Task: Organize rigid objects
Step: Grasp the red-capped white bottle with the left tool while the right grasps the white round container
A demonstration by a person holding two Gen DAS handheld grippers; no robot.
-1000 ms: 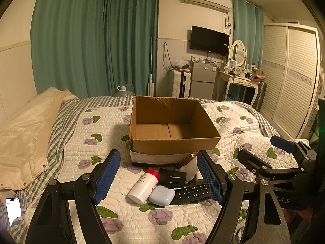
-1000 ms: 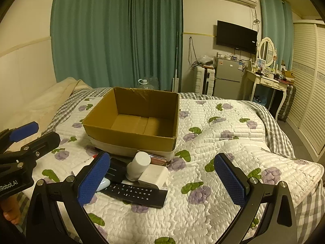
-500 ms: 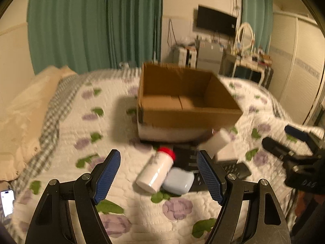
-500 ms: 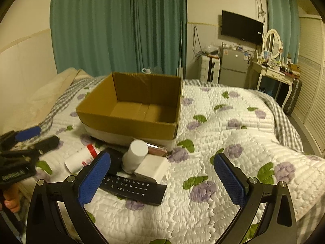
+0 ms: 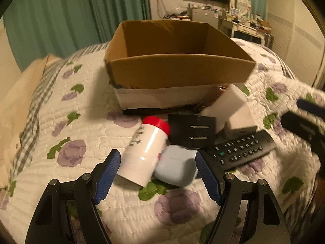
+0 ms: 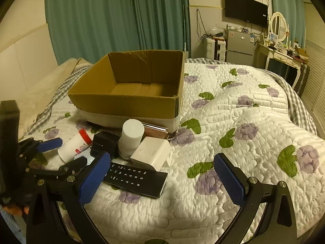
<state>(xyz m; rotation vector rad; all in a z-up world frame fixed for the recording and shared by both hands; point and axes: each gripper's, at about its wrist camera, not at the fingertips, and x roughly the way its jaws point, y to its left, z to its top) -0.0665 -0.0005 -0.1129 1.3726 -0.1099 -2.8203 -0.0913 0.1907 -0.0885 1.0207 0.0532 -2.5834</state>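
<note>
- Left wrist view: left gripper [image 5: 157, 178] jaws spread wide, nothing between the pads. White bottle with red cap [image 5: 145, 152] lies on its side just ahead, touching a pale blue case [image 5: 175, 167]. Both sit in the gap line of the jaws.
- Behind them: black block [image 5: 192, 131], black remote [image 5: 242, 149], cardboard box [image 5: 174, 65] on the quilt [image 5: 85, 134], open-topped, looks empty.
- Risk: closing here may pinch bottle and case together; the round bottle could roll or squirt out sideways.
- Right wrist view: right gripper [image 6: 161, 180] jaws also wide open, holding nothing, hovering over bare quilt beside the remote.
- White cylinder [image 6: 131, 140] and white cube [image 6: 151, 154] crowd the pile; risk of a nudge toppling the cylinder.
</note>
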